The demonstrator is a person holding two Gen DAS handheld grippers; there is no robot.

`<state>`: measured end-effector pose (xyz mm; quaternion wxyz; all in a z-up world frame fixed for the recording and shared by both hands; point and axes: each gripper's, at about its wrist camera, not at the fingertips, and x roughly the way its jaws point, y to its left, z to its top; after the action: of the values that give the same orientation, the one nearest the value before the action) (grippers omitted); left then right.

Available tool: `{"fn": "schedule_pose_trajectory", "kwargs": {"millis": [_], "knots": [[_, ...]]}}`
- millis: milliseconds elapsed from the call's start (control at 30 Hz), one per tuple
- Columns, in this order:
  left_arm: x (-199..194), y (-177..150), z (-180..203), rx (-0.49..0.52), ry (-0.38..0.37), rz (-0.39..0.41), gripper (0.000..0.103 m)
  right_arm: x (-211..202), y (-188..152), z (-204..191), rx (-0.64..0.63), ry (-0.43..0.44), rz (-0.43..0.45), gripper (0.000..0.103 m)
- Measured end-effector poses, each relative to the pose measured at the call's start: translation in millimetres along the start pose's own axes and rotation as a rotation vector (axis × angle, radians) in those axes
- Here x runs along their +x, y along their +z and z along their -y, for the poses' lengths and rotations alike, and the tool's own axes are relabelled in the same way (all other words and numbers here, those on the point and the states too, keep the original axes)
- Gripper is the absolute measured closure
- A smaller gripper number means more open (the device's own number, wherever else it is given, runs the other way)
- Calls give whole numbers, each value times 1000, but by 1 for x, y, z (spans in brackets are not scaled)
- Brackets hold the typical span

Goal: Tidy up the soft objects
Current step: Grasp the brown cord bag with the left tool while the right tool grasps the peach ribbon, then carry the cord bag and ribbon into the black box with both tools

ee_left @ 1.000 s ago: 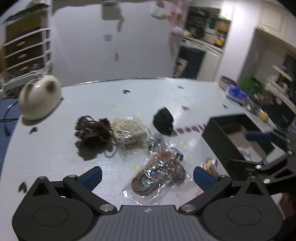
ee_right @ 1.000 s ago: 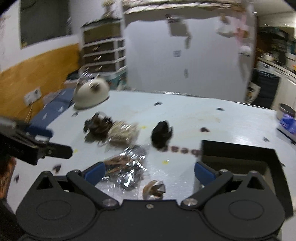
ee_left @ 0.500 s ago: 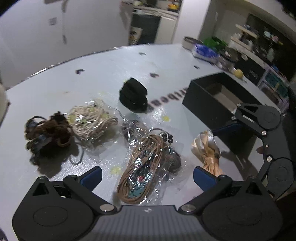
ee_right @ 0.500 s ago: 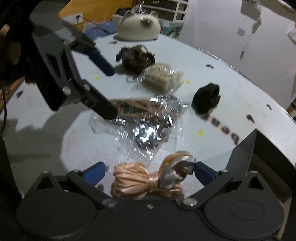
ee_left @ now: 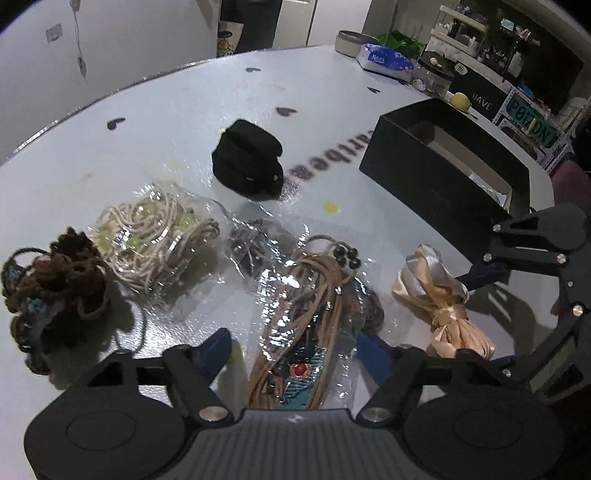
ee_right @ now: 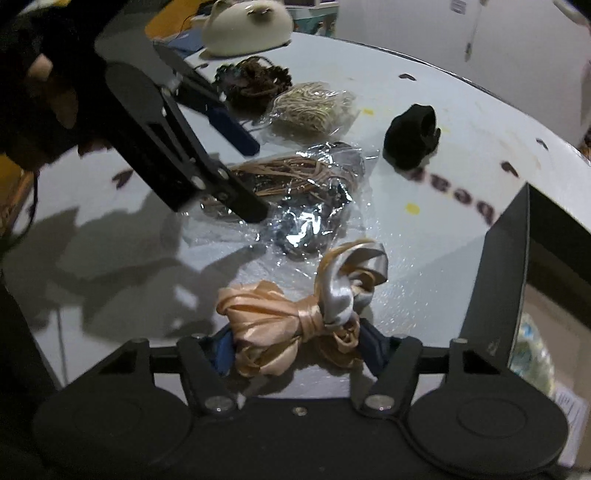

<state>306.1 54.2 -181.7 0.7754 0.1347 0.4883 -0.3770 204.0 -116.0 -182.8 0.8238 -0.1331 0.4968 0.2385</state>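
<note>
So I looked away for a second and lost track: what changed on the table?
Both tongs came down and narrowed: the right tongs now straddle the peach-and-silver satin ribbon bundle, the left tongs the tan cord bundle in clear plastic. Neither is clearly gripped. The black fabric roll and the black open box stayed put.

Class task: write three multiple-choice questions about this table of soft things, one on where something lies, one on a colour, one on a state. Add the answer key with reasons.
1. Where does the ribbon bundle lie?
A. between the right tool's fingers
B. inside the black box
C. on the plush toy

2. What colour is the folded cloth?
A. red
B. black
C. yellow

3. How is the left tool set?
A. shut on the cloth
B. open over the bagged brown cord
C. inside the box

Key: 1 A, blue pads flank the ribbon; 2 B, it is uniformly dark; 3 B, its fingers stand apart with the cord between.
</note>
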Motion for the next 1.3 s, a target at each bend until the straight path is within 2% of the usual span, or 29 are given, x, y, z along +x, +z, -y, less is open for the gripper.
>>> {"fn": "schedule_pose_trajectory", "kwargs": {"millis": [167,233,433,667,867,1100,1300], "knots": [[-2,-4,5,-10,9,15,41,-2,-1,0,73,-7,11,38],[-4,-9,7,-25,12,26,49,-2,-1,0,97,-14,12,39],[-18,-26,9,-116,37,69,62,-7,-3,-1,160,-29,27,40],[-40,-52,11,-297,74,134,63,-15,-3,-2,197,-36,48,40],[-68,-68,25,-396,116,203,63,-29,-3,-6,219,-51,88,40],[-107,-63,38,-449,156,307,63,-62,4,-5,242,-73,199,40],[-130,-54,50,-545,159,393,63,-95,11,0,266,-112,320,40]]}}
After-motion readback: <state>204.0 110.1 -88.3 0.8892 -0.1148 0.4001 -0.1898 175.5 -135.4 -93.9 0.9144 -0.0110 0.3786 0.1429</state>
